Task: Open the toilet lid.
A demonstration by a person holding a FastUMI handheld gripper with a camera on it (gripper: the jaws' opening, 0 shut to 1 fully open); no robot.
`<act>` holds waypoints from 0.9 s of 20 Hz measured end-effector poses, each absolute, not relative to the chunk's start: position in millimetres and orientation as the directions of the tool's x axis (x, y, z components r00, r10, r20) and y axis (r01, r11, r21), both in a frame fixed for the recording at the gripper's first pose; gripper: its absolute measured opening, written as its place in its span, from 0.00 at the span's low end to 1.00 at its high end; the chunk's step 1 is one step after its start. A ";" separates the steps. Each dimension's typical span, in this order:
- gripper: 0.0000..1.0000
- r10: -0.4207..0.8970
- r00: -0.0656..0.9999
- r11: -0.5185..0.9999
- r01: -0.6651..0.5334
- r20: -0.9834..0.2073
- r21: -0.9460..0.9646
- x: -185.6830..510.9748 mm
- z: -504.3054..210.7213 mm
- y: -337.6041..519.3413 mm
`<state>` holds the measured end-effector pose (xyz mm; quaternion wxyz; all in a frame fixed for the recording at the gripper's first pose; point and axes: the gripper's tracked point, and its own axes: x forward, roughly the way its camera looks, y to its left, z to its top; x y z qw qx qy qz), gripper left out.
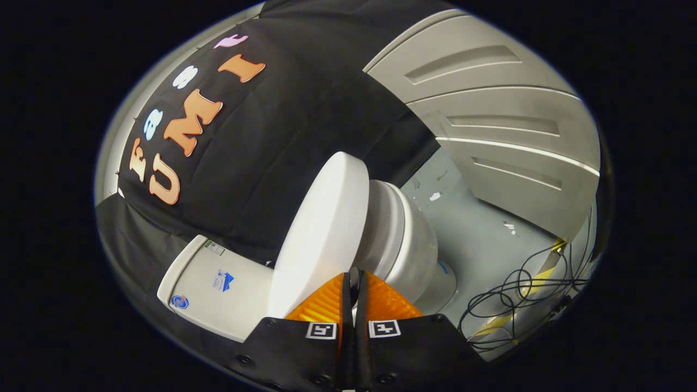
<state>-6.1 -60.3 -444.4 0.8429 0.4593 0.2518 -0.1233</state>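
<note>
The white toilet lid [321, 228] stands partly raised, swung away from the seat and bowl [408, 245], with a gap between them. The white tank [218, 283] sits behind the lid against the black cloth. My gripper [354, 277] is at the lid's front rim, its fingers [326, 305] drawn close together. A thin strip of the white rim shows between them, so both fingers seem to press on it. The fingers hide the very edge of the lid.
A grey floor [474, 239] lies beyond the bowl, with a tangle of black cables [517, 294] and yellow-black tape [544, 272] on it. A grey panelled wall [506, 125] rises past the floor. Black cloth [283, 136] hangs behind the toilet.
</note>
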 end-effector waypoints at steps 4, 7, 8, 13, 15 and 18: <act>0.08 -0.006 0.853 0.586 0.426 -0.522 0.690 1.8 -422.7 -59.8; 0.08 -0.020 0.854 0.626 0.417 -0.521 0.659 7.6 -403.3 -55.5; 0.08 -0.025 0.858 0.631 0.412 -0.513 0.658 9.7 -394.3 -54.7; 0.08 -0.039 0.882 0.645 0.381 -0.469 0.662 25.6 -354.6 -42.3; 0.08 -0.037 0.886 0.672 0.364 -0.462 0.644 34.9 -341.7 -36.8; 0.08 -0.039 0.888 0.709 0.347 -0.458 0.614 45.5 -322.6 -28.8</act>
